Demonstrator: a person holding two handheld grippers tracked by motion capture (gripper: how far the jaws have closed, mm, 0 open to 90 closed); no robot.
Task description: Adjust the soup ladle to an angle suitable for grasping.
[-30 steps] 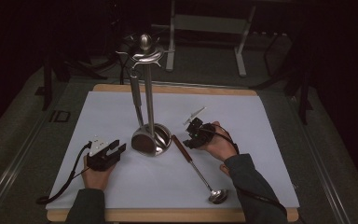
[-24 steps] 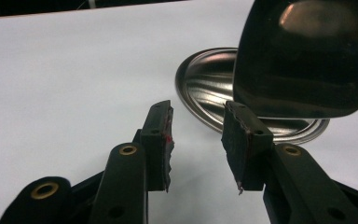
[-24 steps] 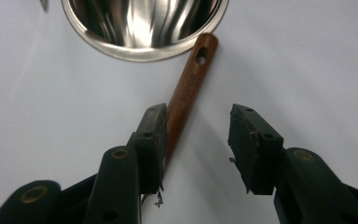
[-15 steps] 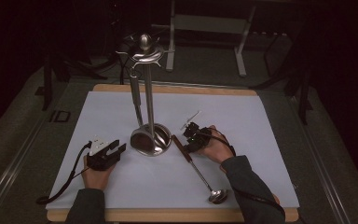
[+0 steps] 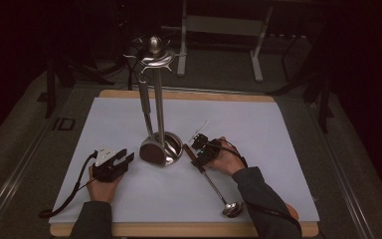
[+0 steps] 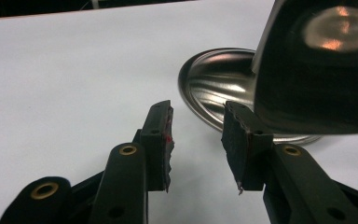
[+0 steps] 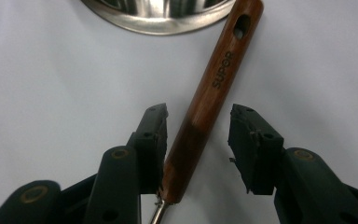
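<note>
A long spoon lies on the white mat, its brown wooden handle [image 7: 214,93] marked SUPOR pointing at the steel stand's round base [image 7: 158,14], its small bowl [image 5: 232,208] near the front edge. My right gripper [image 7: 198,140] is open, low over the mat, with the handle's lower end between its jaws and close against the left pad [image 7: 156,135]. In the high view the right gripper [image 5: 196,152] sits just right of the stand [image 5: 158,99]. My left gripper [image 6: 196,140] rests open and empty left of the base [image 6: 219,88], beside the hanging ladle's bowl [image 6: 317,70].
The stand's hooked top [image 5: 154,55] rises high above the mat [image 5: 258,124], with the ladle's handle [image 5: 144,104] hanging beside its pole. The wooden board's front edge [image 5: 179,230] lies near the forearms. Dark floor and metal table legs [image 5: 256,45] lie beyond.
The right gripper has come down and shifted left toward the stand's base, so that its jaws now straddle the wooden handle. The left gripper has stayed put.
</note>
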